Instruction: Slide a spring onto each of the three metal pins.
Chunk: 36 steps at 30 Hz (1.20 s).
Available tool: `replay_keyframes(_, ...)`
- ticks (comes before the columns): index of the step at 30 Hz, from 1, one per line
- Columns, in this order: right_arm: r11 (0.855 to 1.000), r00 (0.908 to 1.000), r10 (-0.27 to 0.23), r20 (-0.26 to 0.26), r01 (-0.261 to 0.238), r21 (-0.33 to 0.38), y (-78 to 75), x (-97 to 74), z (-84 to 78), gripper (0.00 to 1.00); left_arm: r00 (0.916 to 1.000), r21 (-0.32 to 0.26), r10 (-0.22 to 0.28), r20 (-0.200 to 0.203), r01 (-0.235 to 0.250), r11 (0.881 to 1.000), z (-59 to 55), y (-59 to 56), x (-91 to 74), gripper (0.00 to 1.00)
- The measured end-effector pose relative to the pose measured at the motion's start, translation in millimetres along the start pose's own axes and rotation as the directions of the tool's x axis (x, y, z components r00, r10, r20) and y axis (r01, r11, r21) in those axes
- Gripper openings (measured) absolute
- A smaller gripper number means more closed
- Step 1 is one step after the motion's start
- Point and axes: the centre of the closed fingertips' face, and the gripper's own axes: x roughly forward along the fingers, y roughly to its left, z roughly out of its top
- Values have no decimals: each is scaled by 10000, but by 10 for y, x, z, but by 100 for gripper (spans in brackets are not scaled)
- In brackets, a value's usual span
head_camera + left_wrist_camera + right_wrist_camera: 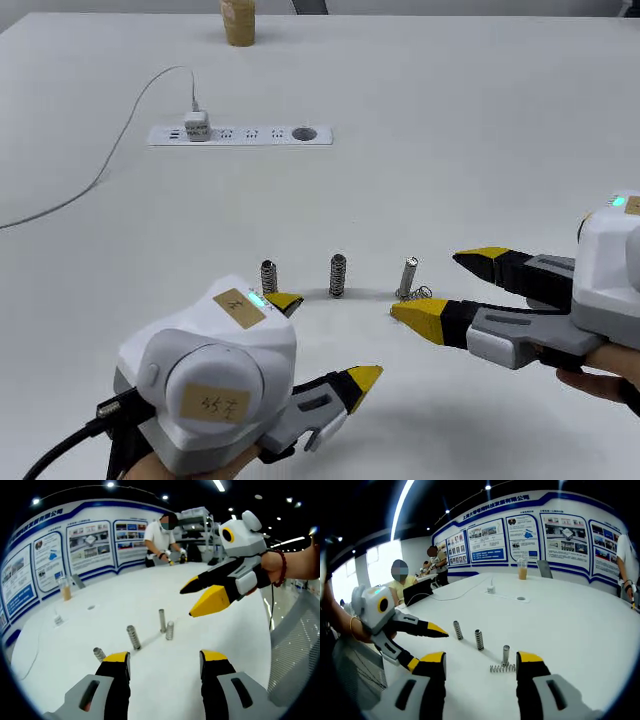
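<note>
Two of the three pins look finished, so the step in hand appears to be the last one: picking up the loose spring point(421, 294) and threading it onto the bare pin point(409, 277).

Nearest the person, the left gripper point(324, 338) is hovering on the near side of the bare pin, off toward the finished pins. Its jaws are standing wide apart, carrying nothing and touching nothing. The right gripper point(435, 285) is reaching in from the opposite side of the bare pin, low over the table point(450, 150). Its yellow tips are likewise spread wide, with nothing between them, and they seem clear of both pin and spring.

The loose spring is lying on its side at the foot of the bare pin, touching it or just beside it, on the right gripper's side. In line with the bare pin, the middle pin point(338, 275) and the end pin point(268, 277) are standing upright, each sleeved in coils.

The next move probably calls for the right gripper dropping low and pinching across the coils without knocking the bare pin. It would then be turning the spring upright and lining its bore over the pin's top.

Well beyond the bare pin, a power strip point(240, 134) is lying with a charger point(196, 125) plugged in, and farther off a cup point(238, 22) is standing.
</note>
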Motion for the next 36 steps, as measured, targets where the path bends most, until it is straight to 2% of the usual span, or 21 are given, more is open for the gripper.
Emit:
replay_keyframes(8,9997,9997,217,91,-216,-65,-8,-111,-61,59,9999,236,-71,134,68,9997,50,-4,162,49)
replay_keyframes(14,9995,9994,298,156,-296,-97,-10,-167,-98,60,9998,365,-193,49,191,9991,56,-20,300,45)
replay_keyframes(22,9981,9990,420,-143,-426,-445,23,-200,-201,61,9994,394,-323,-123,327,9987,27,-17,477,40)
replay_keyframes(30,9983,9987,421,-278,-432,-400,30,-232,-286,61,9978,19,-573,-346,574,9983,-26,-31,655,36)
replay_keyframes(36,9987,9990,335,-302,-347,-386,6,-261,-303,61,9967,-264,-734,-350,725,9970,-40,-43,755,32)
